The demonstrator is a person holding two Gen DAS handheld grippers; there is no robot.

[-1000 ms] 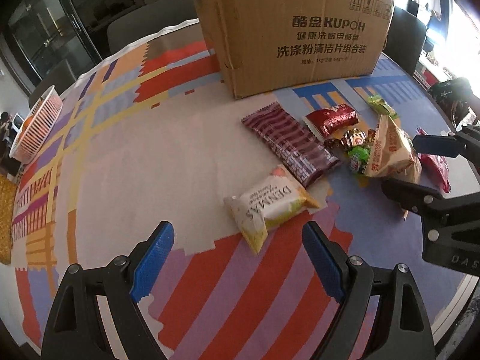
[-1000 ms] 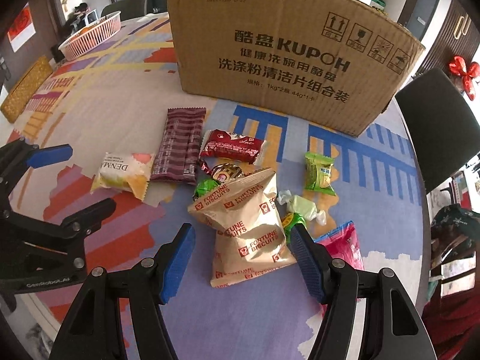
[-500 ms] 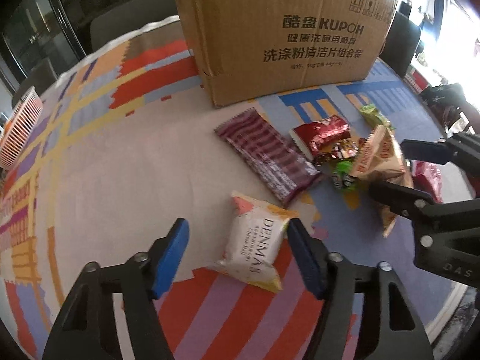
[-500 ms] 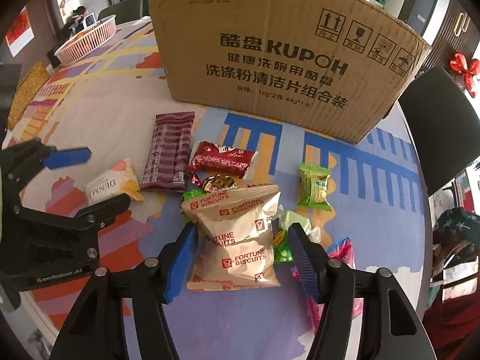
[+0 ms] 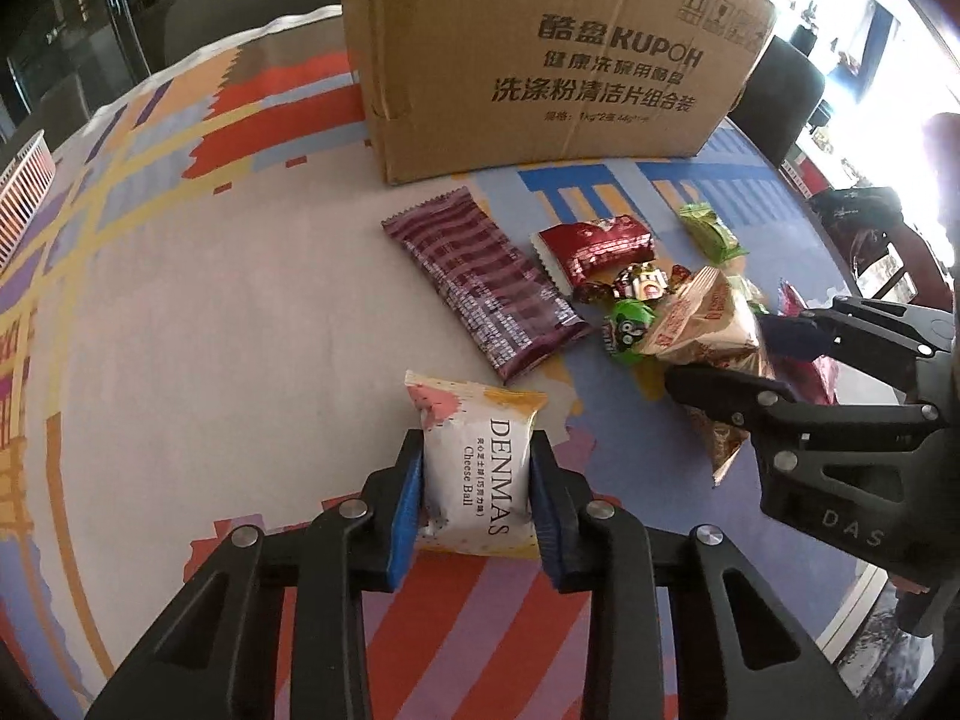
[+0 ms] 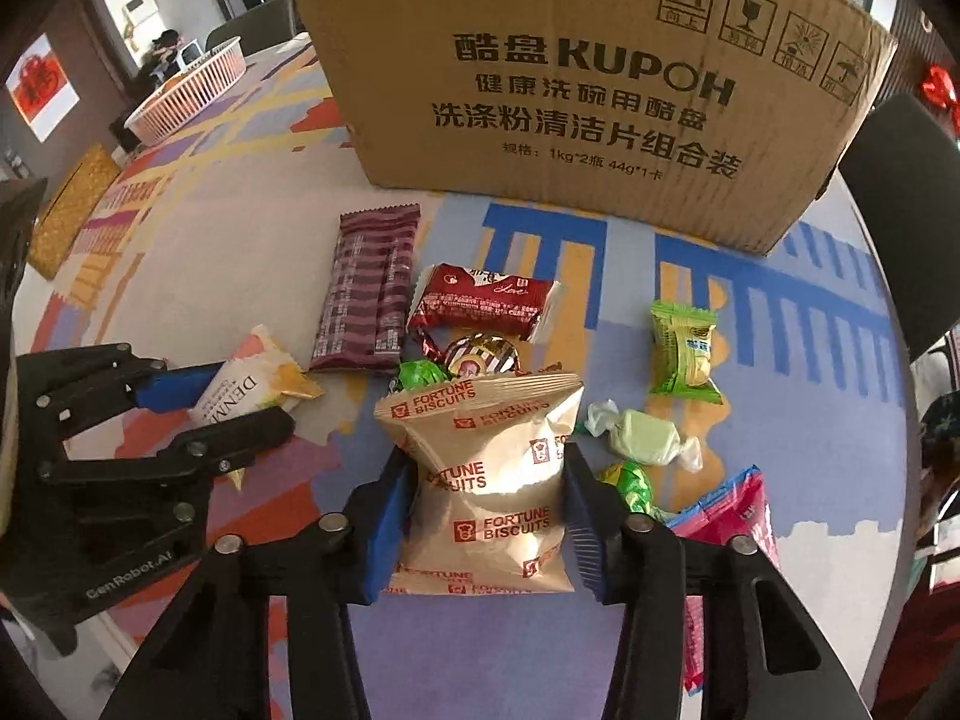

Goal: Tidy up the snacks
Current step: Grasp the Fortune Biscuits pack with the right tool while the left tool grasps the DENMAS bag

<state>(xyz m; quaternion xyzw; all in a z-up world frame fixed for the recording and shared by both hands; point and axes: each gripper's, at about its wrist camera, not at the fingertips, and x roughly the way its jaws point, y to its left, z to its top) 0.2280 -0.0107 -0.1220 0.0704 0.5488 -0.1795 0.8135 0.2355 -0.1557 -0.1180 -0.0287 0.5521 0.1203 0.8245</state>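
Both tongs now closed in from wide: left tongs point(image 5: 477, 495) pinching DENMAS packet point(image 5: 480, 468), right tongs point(image 6: 489, 516) seemingly gripping Fortune Biscuits bag point(image 6: 492, 480), near counter's front edge. Ready for lifting toward cardboard box point(image 6: 594, 78).

A round table point(image 5: 198, 312) wears a cloth patterned in blocks of red, blue, yellow and lilac. At its far edge, a pink-and-white slatted plastic basket point(image 6: 192, 90) sits well apart from everything else, with something orange inside. A woven yellow mat point(image 6: 69, 210) lies beyond the table's left rim. Dark upholstered chairs point(image 6: 900, 204) ring the table. A red paper decoration point(image 6: 39, 84) hangs on the brown wall, and a red bow point(image 6: 936, 90) shows at the right. A dark-haired person point(image 6: 165, 45) sits at a desk in the background.
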